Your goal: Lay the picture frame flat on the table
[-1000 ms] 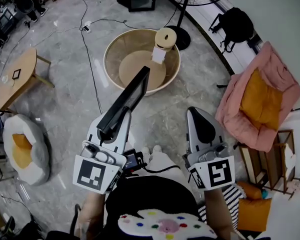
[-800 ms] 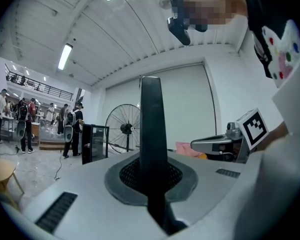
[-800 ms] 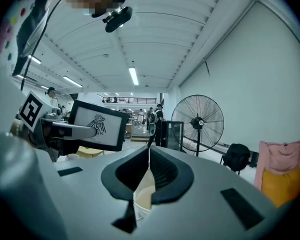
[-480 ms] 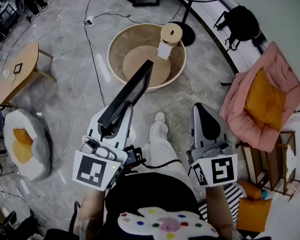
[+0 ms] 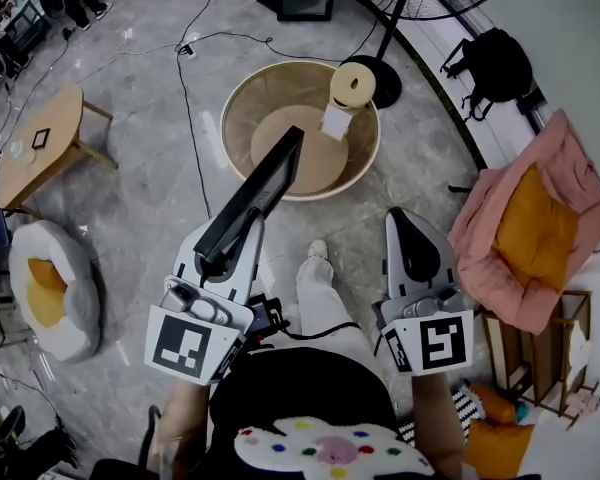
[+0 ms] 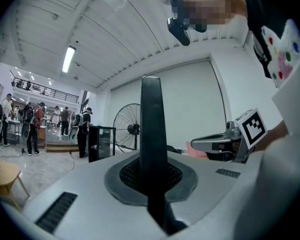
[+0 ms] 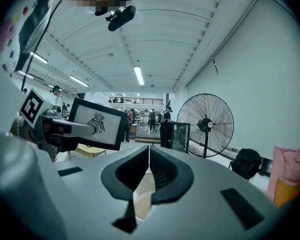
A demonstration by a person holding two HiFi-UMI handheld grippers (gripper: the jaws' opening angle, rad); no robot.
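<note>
Picture frame [image 5: 255, 193] matt black – floor [image 5: 150, 198] glossy stone – table [image 5: 30, 173] pale wood.

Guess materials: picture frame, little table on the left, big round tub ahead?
Picture frame: black with a dull sheen, plastic or painted wood; cannot tell which. Table: pale wood, judging by its tan top and legs, smooth finish. Tub: beige, matte, smooth wall; perhaps plastic or bent wood, unclear.
</note>
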